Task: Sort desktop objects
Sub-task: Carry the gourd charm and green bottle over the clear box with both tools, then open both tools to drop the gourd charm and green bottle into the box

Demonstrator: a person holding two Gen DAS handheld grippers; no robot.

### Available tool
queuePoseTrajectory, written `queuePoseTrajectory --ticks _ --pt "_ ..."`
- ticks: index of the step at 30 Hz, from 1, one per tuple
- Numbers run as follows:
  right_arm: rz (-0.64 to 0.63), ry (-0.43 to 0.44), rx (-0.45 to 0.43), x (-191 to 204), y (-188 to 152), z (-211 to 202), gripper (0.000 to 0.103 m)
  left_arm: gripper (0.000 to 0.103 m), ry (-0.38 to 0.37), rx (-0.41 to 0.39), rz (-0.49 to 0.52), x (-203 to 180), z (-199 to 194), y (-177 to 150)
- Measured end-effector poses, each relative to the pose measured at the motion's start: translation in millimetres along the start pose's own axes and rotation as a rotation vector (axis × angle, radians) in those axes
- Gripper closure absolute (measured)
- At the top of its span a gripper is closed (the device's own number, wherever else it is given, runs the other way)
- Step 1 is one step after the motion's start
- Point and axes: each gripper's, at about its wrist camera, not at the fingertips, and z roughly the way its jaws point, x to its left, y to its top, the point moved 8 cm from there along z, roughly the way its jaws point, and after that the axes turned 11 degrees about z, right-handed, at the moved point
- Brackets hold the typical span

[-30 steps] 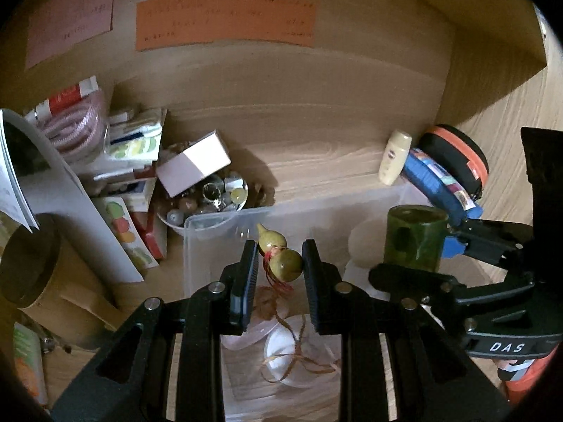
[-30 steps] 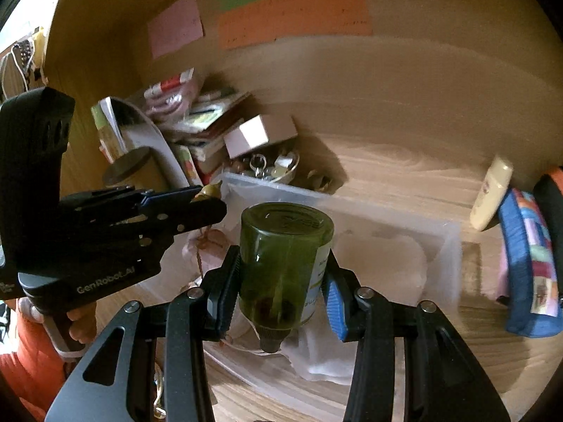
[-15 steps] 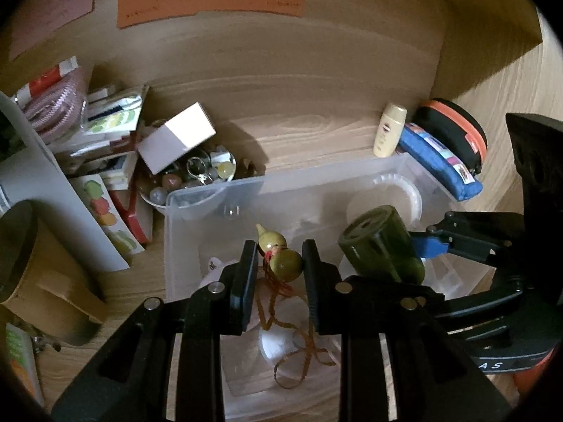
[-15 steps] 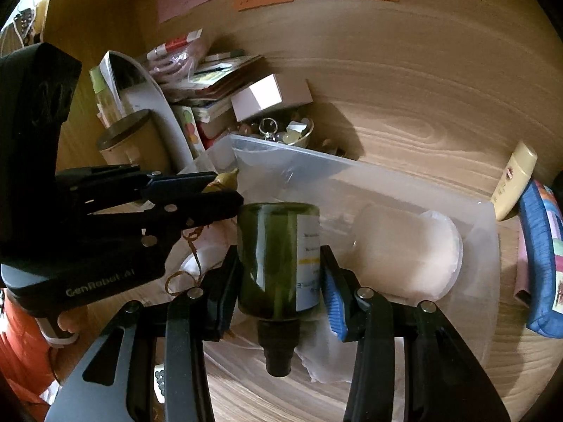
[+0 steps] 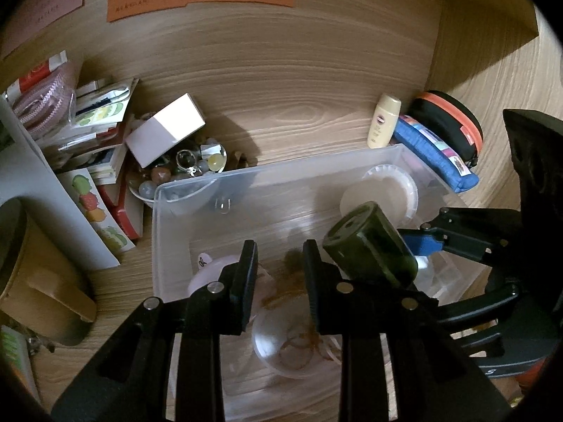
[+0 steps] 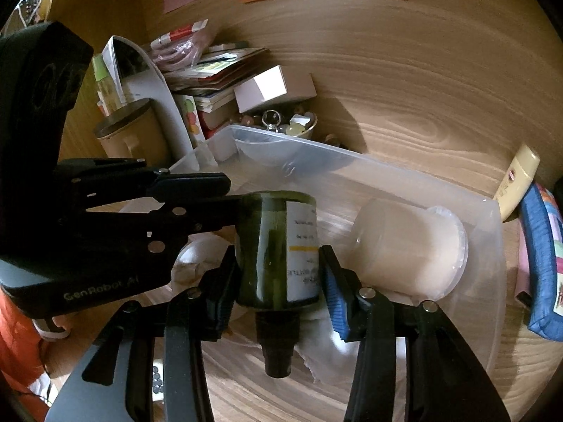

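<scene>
1. The right gripper [image 6: 279, 274] clamps a green bottle [image 6: 278, 249] sideways over the clear bin [image 6: 492, 246], cap end toward the camera. Let go from up there, I reckon it drops hard onto the frosted cup [image 6: 408, 249].
2. The left gripper [image 5: 279, 281] hangs empty, jaws apart, above the tangled cord [image 5: 299, 337] in the bin, right beside the bottle. The two tools could knock together.
3. The bin's rim sits close to the bead bowl [image 5: 186, 172]; a shove could spill it.
</scene>
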Motion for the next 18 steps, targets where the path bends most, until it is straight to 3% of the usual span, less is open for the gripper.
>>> queuePoseTrajectory --ticks 10,18 --pt "0.012 0.003 -0.019 -2 1 -4 0.057 0.058 0.014 -0.016 -0.016 5 -4 2" --pt "-0.007 -0.019 -0.111 -2 10 -22 0.040 0.056 0.009 -0.051 -0.036 8 -15 7"
